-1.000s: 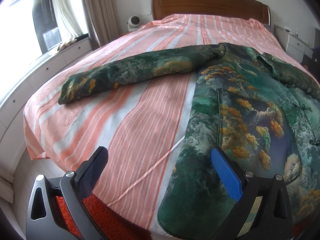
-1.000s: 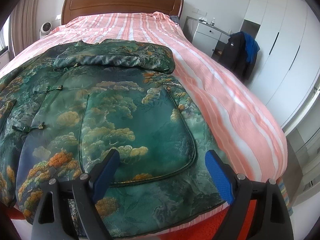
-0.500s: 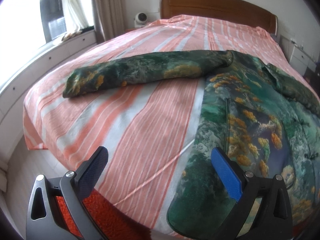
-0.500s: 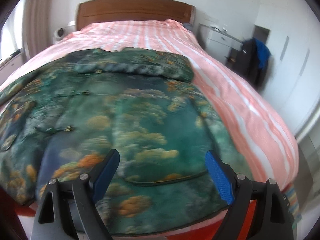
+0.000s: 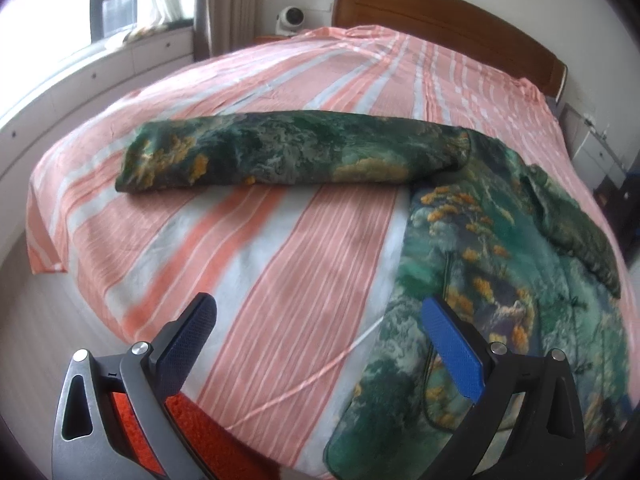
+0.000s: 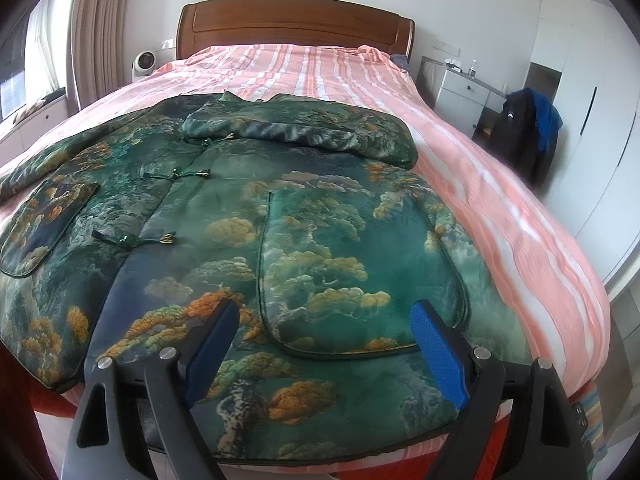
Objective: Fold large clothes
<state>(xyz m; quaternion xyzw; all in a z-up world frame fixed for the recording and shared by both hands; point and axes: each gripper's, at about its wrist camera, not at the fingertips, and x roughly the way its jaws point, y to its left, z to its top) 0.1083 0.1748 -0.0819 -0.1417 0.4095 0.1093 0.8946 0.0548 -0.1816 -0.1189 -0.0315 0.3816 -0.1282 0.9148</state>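
A bed [image 6: 500, 184] with a pink striped sheet and a wooden headboard [image 6: 296, 24] stands against a white wall. Daylight comes through a curtained window [image 5: 52, 8] on one side; a white nightstand [image 6: 464, 96] and wardrobe [image 6: 588, 92] stand on the other.

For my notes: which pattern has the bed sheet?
Pink-orange and white stripes on the bed sheet; left wrist view shows it best.

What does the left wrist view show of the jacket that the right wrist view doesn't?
Only the left wrist view shows the outstretched sleeve lying across the striped bedspread, plus the open left gripper. Only the right wrist view shows the other sleeve folded across the chest, the frog buttons, the right-side pocket, and the open right gripper. Both show the green jacket flat on the bed and the headboard.
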